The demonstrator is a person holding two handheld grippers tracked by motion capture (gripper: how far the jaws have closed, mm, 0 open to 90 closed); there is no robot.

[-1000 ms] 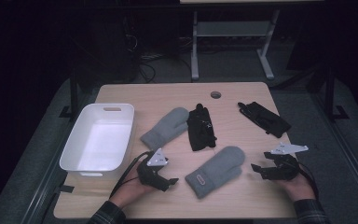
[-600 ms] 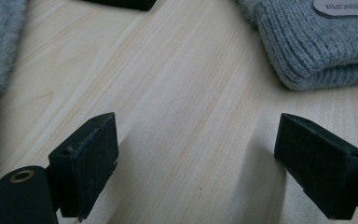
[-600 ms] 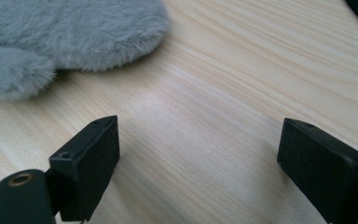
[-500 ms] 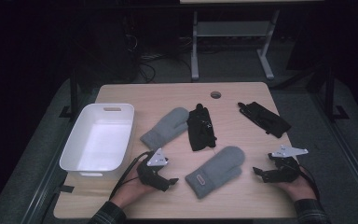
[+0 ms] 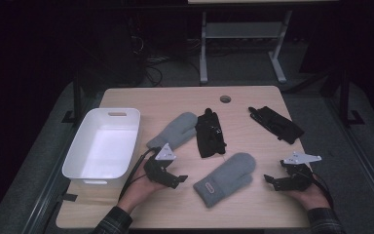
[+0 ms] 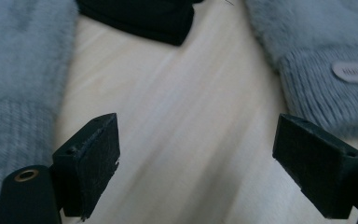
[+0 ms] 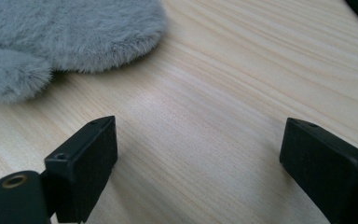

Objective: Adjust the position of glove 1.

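Note:
Two grey mittens lie on the wooden table (image 5: pixel 141 100): one (image 5: pixel 225 179) near the front, one (image 5: pixel 175 130) farther back. Two black gloves, one (image 5: pixel 209 133) between the mittens and one (image 5: pixel 276 124) at the back right, lie there too. My left gripper (image 5: pixel 177 179) hovers open just left of the near mitten, with bare wood between its jaws (image 6: pixel 198 168). The labelled cuff of that mitten (image 6: pixel 326 56) is to its right. My right gripper (image 5: pixel 271 181) is open to the right of that mitten (image 7: pixel 65 32); its jaws (image 7: pixel 200 168) have just opened wider, with nothing between them.
A white plastic tub (image 5: pixel 73 168) stands empty at the table's left side. A round cable hole (image 5: pixel 225 99) sits near the far edge. Beyond the table are a dark floor and a desk frame (image 5: pixel 203 53).
My left gripper has lifted a little and shifted away from the front edge. The right gripper has stayed about where it was. Mittens and gloves have not moved.

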